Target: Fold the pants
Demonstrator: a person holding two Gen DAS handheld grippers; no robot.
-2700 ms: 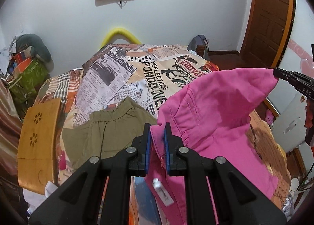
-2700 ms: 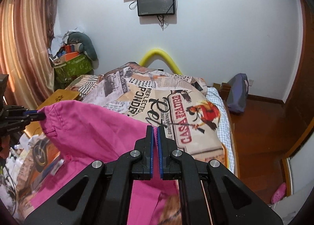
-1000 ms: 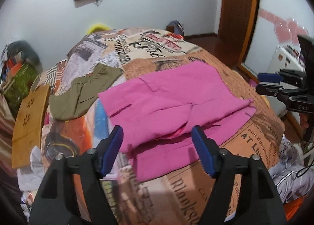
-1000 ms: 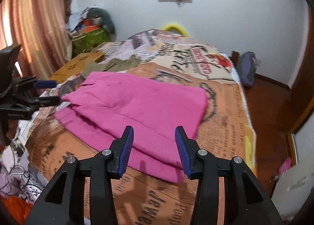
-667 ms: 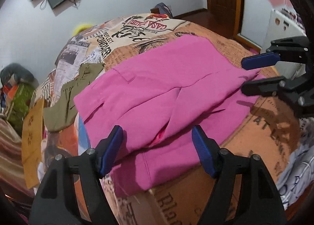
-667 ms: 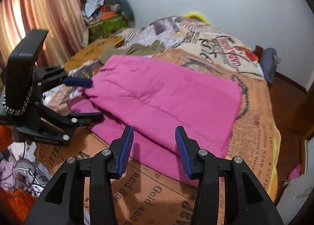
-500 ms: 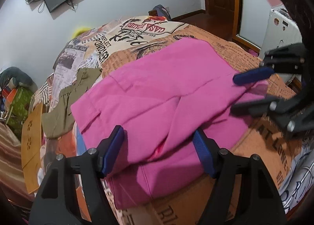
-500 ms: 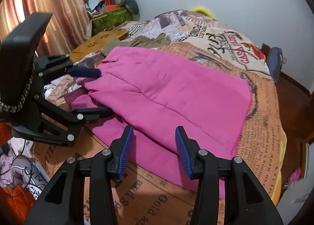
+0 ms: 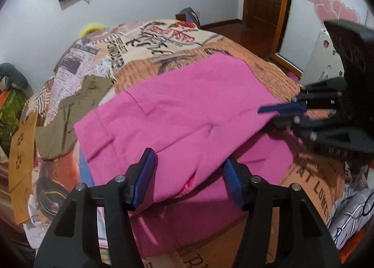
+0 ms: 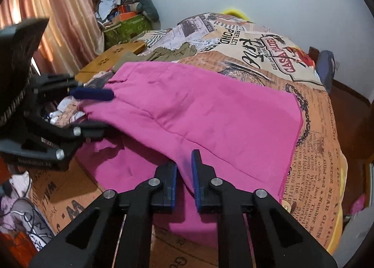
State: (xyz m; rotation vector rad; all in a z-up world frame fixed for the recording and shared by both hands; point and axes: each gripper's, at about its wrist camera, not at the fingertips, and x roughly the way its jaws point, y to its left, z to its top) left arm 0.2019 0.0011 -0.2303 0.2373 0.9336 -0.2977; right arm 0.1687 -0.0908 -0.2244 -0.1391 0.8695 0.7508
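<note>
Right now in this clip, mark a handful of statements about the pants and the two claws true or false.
1. The pink pants lie on the printed bedspread. True.
2. The left claw is shut on the pants. False: its jaws are spread wide, fabric between them.
3. Olive-green pants lie beside the pink pair. True.
4. The right claw is far from the pants. False: its jaws straddle a pink fold.

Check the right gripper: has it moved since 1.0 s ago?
Yes. In the left wrist view the right gripper has come in from beside the bed's edge over the pink pants, and its jaws have narrowed around a fold.
</note>
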